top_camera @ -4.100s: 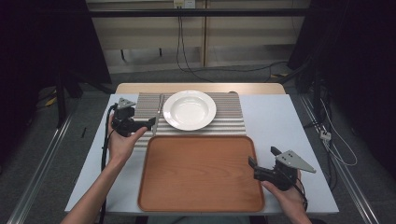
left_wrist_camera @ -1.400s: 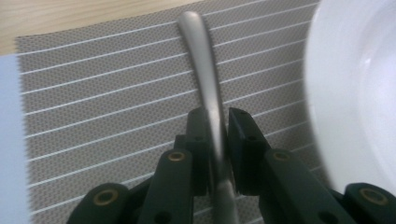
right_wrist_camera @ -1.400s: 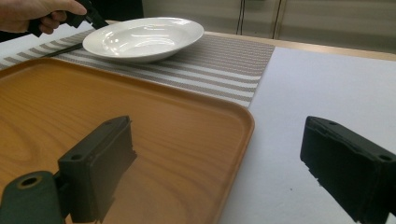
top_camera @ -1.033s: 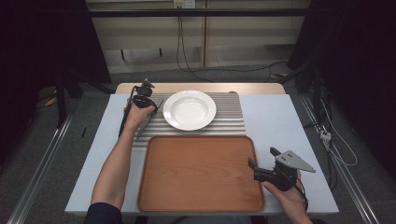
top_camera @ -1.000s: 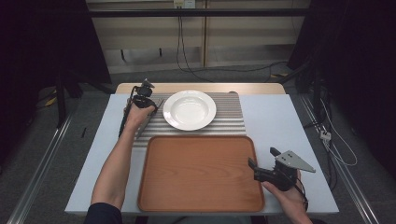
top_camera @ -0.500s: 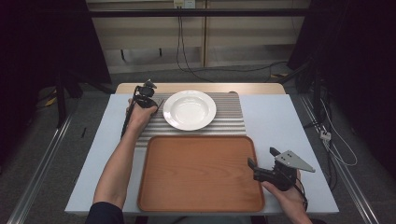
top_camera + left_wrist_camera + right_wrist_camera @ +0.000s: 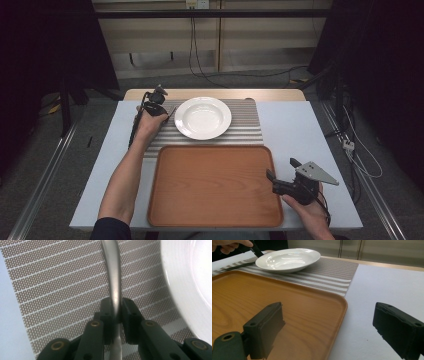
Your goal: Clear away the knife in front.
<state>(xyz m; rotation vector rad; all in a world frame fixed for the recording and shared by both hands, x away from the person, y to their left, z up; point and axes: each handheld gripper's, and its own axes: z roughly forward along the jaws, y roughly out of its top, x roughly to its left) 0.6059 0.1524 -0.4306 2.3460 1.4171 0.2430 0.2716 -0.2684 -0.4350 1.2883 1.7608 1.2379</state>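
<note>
Pinching a metal utensil handle (image 7: 113,282), left hand-held gripper (image 7: 114,312), white plate (image 7: 202,117) empty, right hand-held gripper (image 7: 328,332) spread

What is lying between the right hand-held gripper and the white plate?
In the high view, the wooden tray and then a strip of striped placemat lie between the right hand-held gripper and the white plate. The right gripper view shows the same.

A white plate (image 7: 203,117) sits on a striped mat (image 7: 246,130) beyond a wooden tray (image 7: 215,185).

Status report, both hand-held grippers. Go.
Left hand-held gripper shut on utensil handle, beside white plate. Right hand-held gripper open at wooden tray edge. Nothing in the way.
</note>
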